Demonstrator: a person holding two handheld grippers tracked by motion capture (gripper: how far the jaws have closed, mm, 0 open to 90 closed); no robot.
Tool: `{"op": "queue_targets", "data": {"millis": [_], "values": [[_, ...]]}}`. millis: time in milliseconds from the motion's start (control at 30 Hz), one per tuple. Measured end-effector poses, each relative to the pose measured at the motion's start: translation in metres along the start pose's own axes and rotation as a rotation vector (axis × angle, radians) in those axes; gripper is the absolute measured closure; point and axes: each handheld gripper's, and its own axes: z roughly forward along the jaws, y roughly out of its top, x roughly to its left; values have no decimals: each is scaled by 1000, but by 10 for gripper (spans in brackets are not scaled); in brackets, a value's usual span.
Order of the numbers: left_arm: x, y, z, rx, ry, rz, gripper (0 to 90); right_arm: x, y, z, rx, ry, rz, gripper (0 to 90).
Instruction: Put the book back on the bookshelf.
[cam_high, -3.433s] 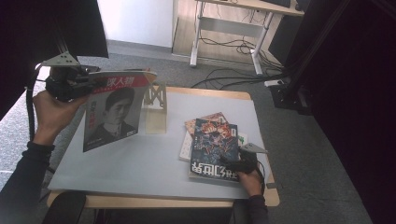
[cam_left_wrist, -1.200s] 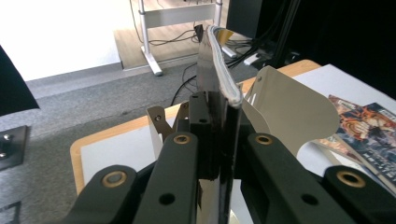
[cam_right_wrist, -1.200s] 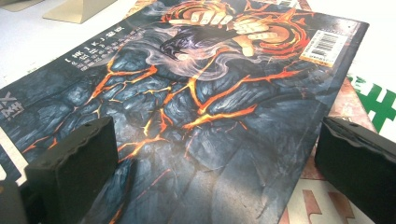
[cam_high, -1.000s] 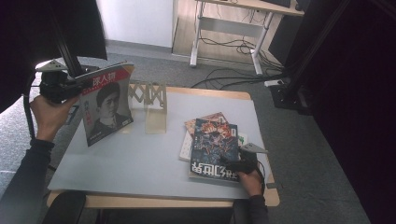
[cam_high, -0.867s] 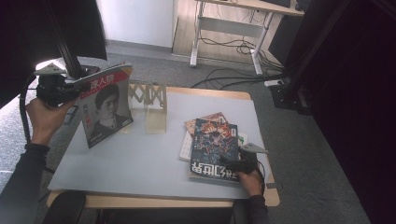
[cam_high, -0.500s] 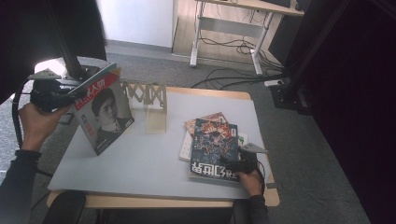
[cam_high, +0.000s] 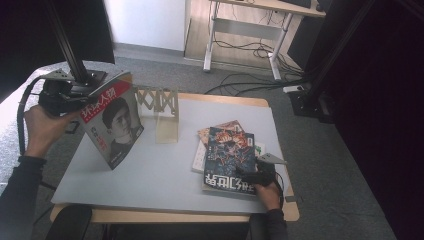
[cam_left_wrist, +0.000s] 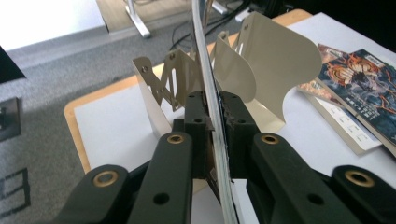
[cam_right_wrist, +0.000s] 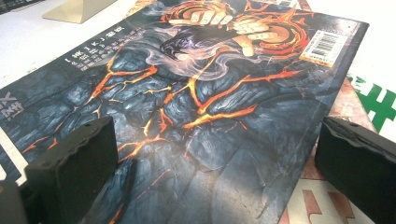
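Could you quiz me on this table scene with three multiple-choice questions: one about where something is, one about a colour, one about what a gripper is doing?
1. Where does the portrait magazine stand?
A. Left of the bookstand
B. On the magazine pile
C. On the floor

2. What colour is the banner behind its title?
A. Green
B. Red
C. Yellow

3. How are the left gripper's jaws?
A. Wide open, empty
B. Closed on the magazine's edge
C. Closed on the stand

Answers: 1 A, it tilts on the table beside the stand. 2 B, red strip across the cover's top. 3 B, the pages sit pinched between both jaws.
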Motion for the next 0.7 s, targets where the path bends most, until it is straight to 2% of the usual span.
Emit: {"op": "queue_targets", "data": {"millis": [200,400,700], "values": [[-2,7,-1,33,10,-11,865,0,0,0,0,-1,1,0],[-3,17,-1,1,41,-37,869,0,0,0,2,1,2,0],[-2,36,2,-37,83,-32,870,0,0,0,2,1,2,0]]}}
